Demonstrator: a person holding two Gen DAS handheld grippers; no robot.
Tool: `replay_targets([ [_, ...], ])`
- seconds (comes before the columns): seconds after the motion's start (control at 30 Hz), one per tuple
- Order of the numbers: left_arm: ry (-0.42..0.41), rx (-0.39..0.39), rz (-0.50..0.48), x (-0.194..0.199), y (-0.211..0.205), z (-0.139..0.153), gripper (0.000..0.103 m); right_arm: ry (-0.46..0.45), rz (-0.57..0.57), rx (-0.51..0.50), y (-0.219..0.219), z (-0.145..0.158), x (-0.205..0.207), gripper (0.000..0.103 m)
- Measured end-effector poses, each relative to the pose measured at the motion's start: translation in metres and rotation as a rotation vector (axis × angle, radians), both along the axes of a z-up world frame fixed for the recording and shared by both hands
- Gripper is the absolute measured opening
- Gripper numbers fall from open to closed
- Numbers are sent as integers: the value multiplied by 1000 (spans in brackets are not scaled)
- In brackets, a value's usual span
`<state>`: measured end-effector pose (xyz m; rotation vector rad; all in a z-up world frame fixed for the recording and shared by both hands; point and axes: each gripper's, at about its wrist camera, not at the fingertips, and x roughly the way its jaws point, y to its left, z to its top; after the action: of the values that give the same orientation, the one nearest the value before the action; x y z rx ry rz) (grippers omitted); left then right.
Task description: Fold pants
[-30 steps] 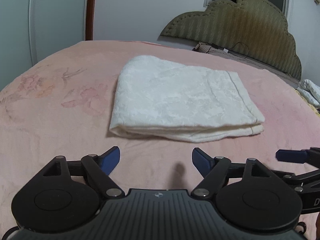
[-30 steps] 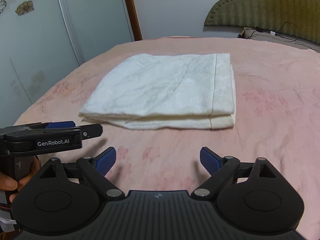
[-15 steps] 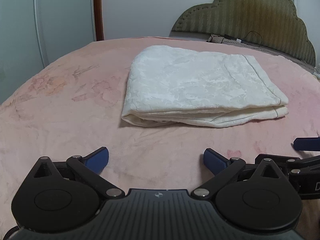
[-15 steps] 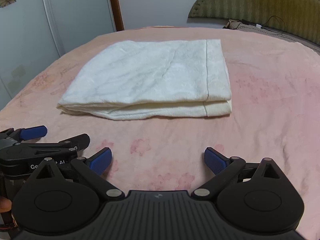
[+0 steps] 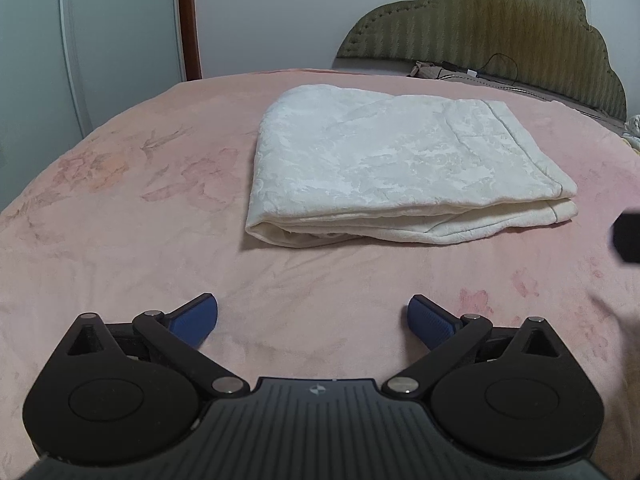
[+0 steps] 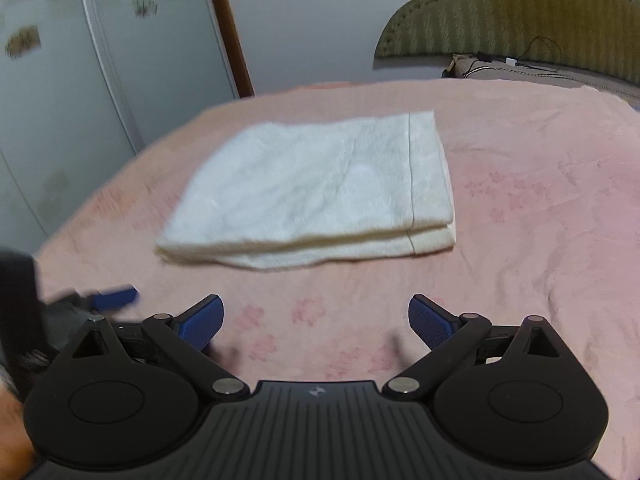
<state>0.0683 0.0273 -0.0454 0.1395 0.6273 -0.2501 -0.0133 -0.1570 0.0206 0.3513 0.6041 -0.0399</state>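
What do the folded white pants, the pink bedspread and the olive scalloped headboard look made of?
Folded white pants: likely thick woven cloth, matte with a slightly shiny raised leafy pattern; plump, soft fold edges.
Pink bedspread: seemingly plush fleece, fuzzy and matte, with faded floral print.
Olive scalloped headboard: apparently padded fabric upholstery with zigzag ribbing and a studded or stitched border; hard to tell which.

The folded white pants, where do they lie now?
The folded white pants lie flat on the pink bedspread, mid-frame in both wrist views, ahead of both open hand-held grippers and before the green headboard.
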Motion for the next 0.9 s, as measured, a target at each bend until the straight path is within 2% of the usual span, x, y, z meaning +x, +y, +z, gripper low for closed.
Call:
replay_targets([
  [0.1,0,-1,-1,1,0,0,103,-23,-20,126,-11,10,-10,100],
  [0.17,0,-1,-1,0,0,0,103,8,-52,242,-18,15,-14,100],
  [0.23,0,-1,-1,1,1,0,103,-15,-53,343,-21,20,-20,100],
  [0.3,0,0,-1,1,0,0,103,-47,-16,367,-14,26,-22,100],
  [0.4,0,-1,-1,1,1,0,103,-86,6,229,3,32,-21,101],
  [0.53,0,-1,-1,1,1,0,103,-83,-87,-19,11,20,-13,101],
  [0.57,0,0,-1,0,1,0,103,-66,-111,-47,9,14,-9,101],
  [0.83,0,-2,-1,1,1,0,103,117,-193,-66,-30,-52,25,101],
  [0.9,0,-1,-1,1,0,1,103,85,-192,-90,-33,-56,23,101],
])
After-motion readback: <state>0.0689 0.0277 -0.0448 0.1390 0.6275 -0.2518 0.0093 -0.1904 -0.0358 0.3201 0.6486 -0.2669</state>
